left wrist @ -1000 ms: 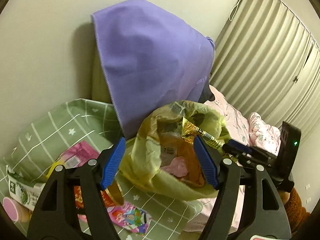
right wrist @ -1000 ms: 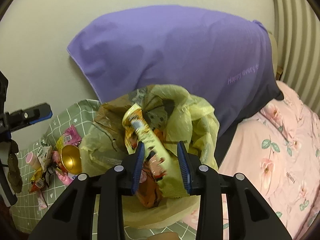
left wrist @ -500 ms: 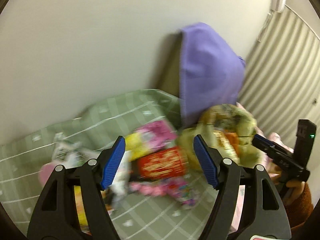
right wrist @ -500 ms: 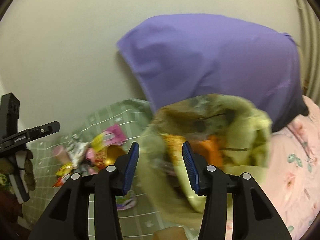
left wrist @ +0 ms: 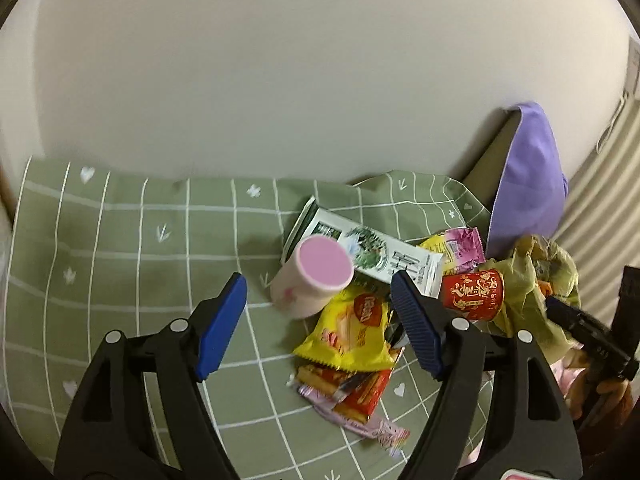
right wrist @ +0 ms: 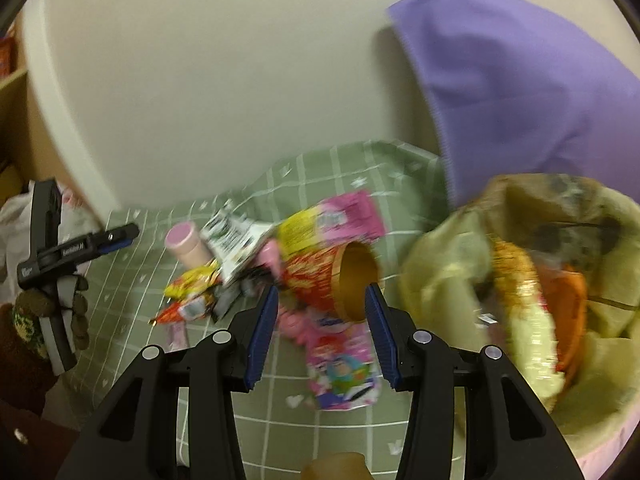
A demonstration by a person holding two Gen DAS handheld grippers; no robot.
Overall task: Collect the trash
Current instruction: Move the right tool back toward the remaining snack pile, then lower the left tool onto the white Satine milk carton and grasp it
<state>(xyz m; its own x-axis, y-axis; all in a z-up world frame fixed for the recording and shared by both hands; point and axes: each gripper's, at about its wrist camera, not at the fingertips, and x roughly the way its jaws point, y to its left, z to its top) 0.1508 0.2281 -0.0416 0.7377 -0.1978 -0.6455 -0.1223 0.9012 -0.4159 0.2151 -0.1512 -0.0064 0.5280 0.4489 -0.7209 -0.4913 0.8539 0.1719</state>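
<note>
left gripper (left wrist: 318,300): jaws spread wide, nothing held between them. it hangs over the trash pile on the green checked cloth (left wrist: 120,240). straight ahead of it, a pink-topped cup (left wrist: 314,276) lies tilted, and just past that a white and green carton (left wrist: 372,248) lies flat. a yellow snack packet (left wrist: 352,330) sits between the blue pads, lower down, overlapping a red wrapper (left wrist: 356,390).

right gripper (right wrist: 322,322): jaws also parted, empty. framed between its pads is a red paper cup (right wrist: 332,280) lying on its side, open mouth facing the camera. a pink cartoon wrapper (right wrist: 342,364) lies flat on the cloth just below that cup. a pink and yellow packet (right wrist: 328,220) lies behind the cup, next to the carton.

yellow-green trash bag (right wrist: 520,280): stands open to the right of the pile, already holding orange and gold-coloured wrappers; the view is blurred, so its contents cannot be told apart further. the red cup touches or nearly touches its side in the left wrist view.

a purple cloth (right wrist: 520,88) hangs against the wall behind the bag.
</note>
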